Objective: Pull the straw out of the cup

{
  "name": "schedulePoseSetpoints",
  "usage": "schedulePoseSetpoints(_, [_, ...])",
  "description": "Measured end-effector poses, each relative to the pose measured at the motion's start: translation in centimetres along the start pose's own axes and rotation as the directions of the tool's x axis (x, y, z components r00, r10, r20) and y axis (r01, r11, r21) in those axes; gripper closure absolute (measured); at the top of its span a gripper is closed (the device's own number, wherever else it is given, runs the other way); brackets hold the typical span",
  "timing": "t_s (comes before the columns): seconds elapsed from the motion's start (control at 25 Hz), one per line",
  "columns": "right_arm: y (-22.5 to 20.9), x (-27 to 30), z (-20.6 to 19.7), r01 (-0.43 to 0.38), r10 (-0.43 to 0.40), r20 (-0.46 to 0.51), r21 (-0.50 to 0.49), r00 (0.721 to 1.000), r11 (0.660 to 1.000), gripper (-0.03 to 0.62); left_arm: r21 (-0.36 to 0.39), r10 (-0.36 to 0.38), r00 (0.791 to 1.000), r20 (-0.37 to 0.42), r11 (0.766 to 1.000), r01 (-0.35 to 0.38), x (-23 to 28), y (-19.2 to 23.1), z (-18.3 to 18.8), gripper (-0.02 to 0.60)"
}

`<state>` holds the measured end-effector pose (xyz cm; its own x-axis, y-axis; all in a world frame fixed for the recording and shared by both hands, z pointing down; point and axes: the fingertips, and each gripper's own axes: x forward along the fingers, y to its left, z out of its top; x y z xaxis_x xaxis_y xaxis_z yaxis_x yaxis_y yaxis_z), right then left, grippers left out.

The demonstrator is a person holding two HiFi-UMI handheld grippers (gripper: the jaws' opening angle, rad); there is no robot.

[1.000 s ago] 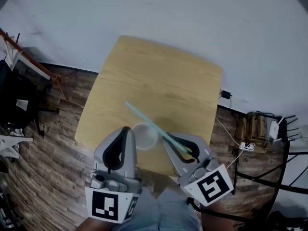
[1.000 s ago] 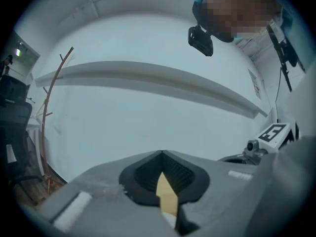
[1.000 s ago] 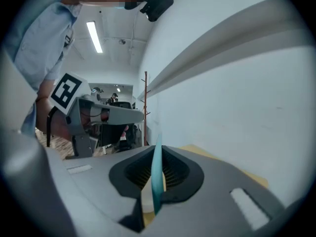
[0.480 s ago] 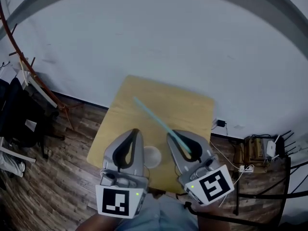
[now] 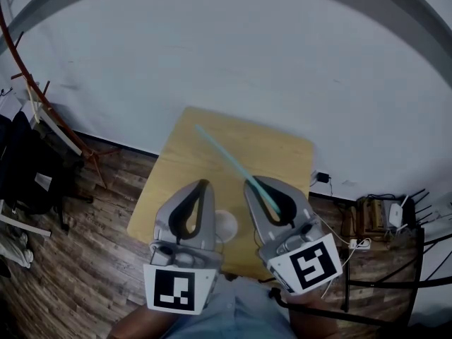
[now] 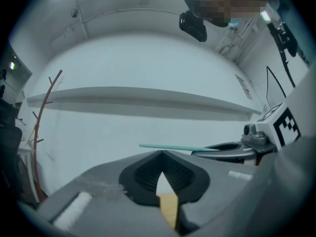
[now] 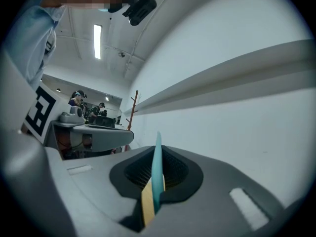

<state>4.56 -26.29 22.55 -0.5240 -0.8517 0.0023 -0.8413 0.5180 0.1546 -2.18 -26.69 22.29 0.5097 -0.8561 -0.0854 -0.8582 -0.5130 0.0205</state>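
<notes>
My right gripper (image 5: 251, 183) holds a long teal straw (image 5: 226, 157) high above the table, and its jaws are closing on it. In the right gripper view the straw (image 7: 157, 174) stands pinched between the pads. The straw slants away to the upper left, free of the cup. A pale cup (image 5: 227, 225) stands on the wooden table (image 5: 282, 154) near its front edge, partly hidden between the two grippers. My left gripper (image 5: 205, 184) hangs beside it at the left, shut with nothing in it (image 6: 161, 153). The straw's tip (image 6: 168, 146) shows just past the left jaws.
A white wall rises behind the small table. A thin reddish coat stand (image 5: 28, 83) and dark clothes (image 5: 21, 168) are at the left. Cables and a power strip (image 5: 357, 244) lie on the wood floor at the right.
Both grippers have risen toward the camera, the right one carrying the straw up and away from the cup. The cup stays on the table below.
</notes>
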Motion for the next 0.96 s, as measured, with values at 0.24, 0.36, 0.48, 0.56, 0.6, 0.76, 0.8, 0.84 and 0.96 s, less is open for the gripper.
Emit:
schedulePoseSetpoints(0.24, [-0.25, 0.03, 0.12, 0.009, -0.009, 0.001, 0.001, 1.000, 1.000, 0.568, 0.001, -0.011, 1.000, -0.001, 1.000, 0.011, 0.30, -0.11, -0.08, 0.566])
schedulePoseSetpoints(0.36, [-0.40, -0.05, -0.01, 0.013, -0.013, 0.000, 0.002, 1.000, 1.000, 0.568, 0.002, -0.017, 1.000, -0.001, 1.000, 0.017, 0.41, -0.27, -0.18, 0.566])
schedulePoseSetpoints(0.48, [-0.43, -0.04, 0.03, 0.013, -0.013, -0.002, 0.001, 1.000, 1.000, 0.568, -0.002, -0.020, 1.000, -0.003, 1.000, 0.020, 0.47, -0.29, -0.18, 0.566])
schedulePoseSetpoints(0.56, [-0.27, 0.06, 0.14, 0.011, -0.011, -0.002, 0.001, 1.000, 1.000, 0.568, -0.003, -0.021, 1.000, -0.003, 1.000, 0.021, 0.45, -0.20, -0.13, 0.566])
schedulePoseSetpoints(0.6, [-0.14, 0.10, 0.17, 0.009, -0.009, -0.004, 0.006, 1.000, 1.000, 0.568, -0.004, -0.021, 1.000, -0.002, 1.000, 0.021, 0.43, -0.16, -0.11, 0.566])
schedulePoseSetpoints(0.76, [0.09, 0.00, 0.16, 0.007, -0.007, -0.006, 0.023, 1.000, 1.000, 0.568, -0.005, -0.022, 1.000, -0.002, 1.000, 0.022, 0.30, -0.25, -0.17, 0.566])
schedulePoseSetpoints(0.8, [0.10, -0.02, 0.13, 0.008, -0.007, -0.007, 0.023, 1.000, 1.000, 0.568, -0.006, -0.022, 1.000, -0.003, 1.000, 0.022, 0.27, -0.25, -0.19, 0.566])
schedulePoseSetpoints(0.84, [0.12, -0.03, 0.11, 0.008, -0.008, -0.008, 0.022, 1.000, 1.000, 0.568, -0.007, -0.022, 1.000, -0.003, 1.000, 0.022, 0.24, -0.23, -0.20, 0.566])
schedulePoseSetpoints(0.96, [0.28, 0.01, 0.05, 0.008, -0.007, -0.013, 0.017, 1.000, 1.000, 0.568, -0.010, -0.021, 1.000, 0.000, 1.000, 0.021, 0.10, -0.10, -0.18, 0.566])
